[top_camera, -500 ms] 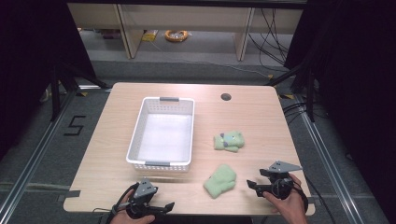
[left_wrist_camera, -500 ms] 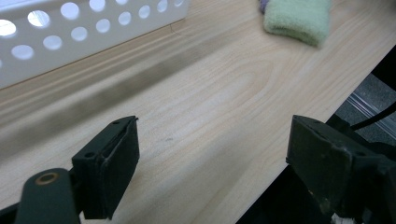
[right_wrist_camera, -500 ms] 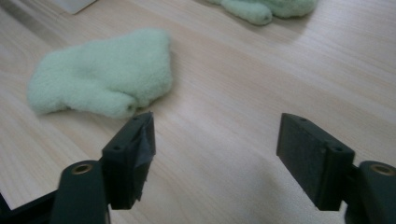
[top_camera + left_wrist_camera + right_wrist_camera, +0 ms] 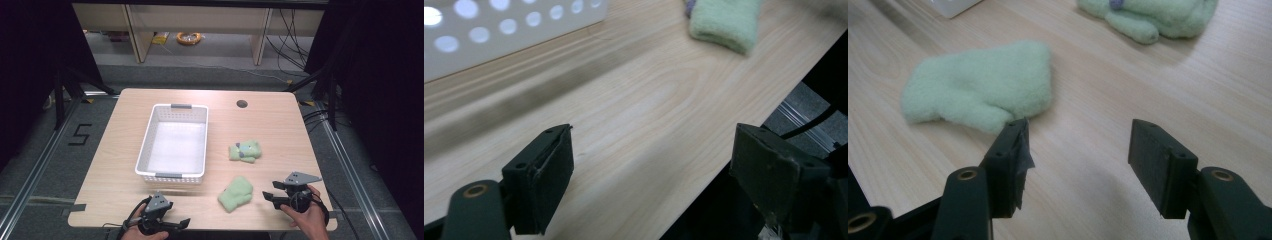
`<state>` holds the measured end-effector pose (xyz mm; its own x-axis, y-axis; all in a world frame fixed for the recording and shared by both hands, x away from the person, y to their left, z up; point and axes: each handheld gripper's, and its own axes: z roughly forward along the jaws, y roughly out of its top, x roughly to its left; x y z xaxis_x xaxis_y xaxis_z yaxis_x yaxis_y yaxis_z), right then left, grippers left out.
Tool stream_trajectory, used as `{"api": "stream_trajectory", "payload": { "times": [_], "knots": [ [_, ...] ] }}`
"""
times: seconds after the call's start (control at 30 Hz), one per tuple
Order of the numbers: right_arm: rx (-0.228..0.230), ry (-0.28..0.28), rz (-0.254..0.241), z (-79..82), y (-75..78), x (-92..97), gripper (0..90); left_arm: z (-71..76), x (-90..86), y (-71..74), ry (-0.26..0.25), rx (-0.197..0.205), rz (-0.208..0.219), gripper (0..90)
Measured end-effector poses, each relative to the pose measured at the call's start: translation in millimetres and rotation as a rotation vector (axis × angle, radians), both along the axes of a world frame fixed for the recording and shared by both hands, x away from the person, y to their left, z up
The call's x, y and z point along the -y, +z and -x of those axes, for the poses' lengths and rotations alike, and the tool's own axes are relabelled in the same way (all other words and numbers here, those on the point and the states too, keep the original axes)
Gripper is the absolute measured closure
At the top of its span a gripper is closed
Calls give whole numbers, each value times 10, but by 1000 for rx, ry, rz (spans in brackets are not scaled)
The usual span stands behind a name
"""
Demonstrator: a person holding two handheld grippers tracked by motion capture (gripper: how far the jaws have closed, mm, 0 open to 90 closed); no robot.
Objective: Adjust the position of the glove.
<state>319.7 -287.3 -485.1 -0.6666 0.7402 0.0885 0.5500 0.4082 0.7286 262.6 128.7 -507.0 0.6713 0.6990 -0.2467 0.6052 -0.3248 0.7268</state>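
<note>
Both fuzzy green mittens (image 4: 235, 194) (image 4: 244, 151) lie outside my empty white perforated basket (image 4: 173, 176); my right gripper (image 4: 270, 191), jaws apart and empty, nears the near one.

We see basket (image 4: 172, 144) on table (image 4: 125, 130), left of centre, nothing in it. Right of basket lies far mitten (image 4: 244, 151); near mitten (image 4: 235, 193) lies in front of it, closer to our edge, well apart from the first. Hole (image 4: 242, 104) in tabletop behind far mitten, near back edge. Right gripper (image 4: 272, 191) just right of near mitten, not touching. Left gripper (image 4: 176, 223) at front edge, in front of basket, left of near mitten. Shelving on floor beyond table
</note>
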Motion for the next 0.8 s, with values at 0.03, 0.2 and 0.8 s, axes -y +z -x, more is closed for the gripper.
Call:
{"api": "stream_trajectory", "payload": {
  "times": [0.03,0.2,0.8],
  "knots": [
    [-15,0,-11,1,6,-8,434,10,41,-4,11,-4,19,174],
    [17,23,-7,-34,55,-69,448,17,162,7,-39,-9,19,184],
    [8,109,21,-280,123,-370,533,-279,620,126,-113,46,-20,315]
  ]
}}
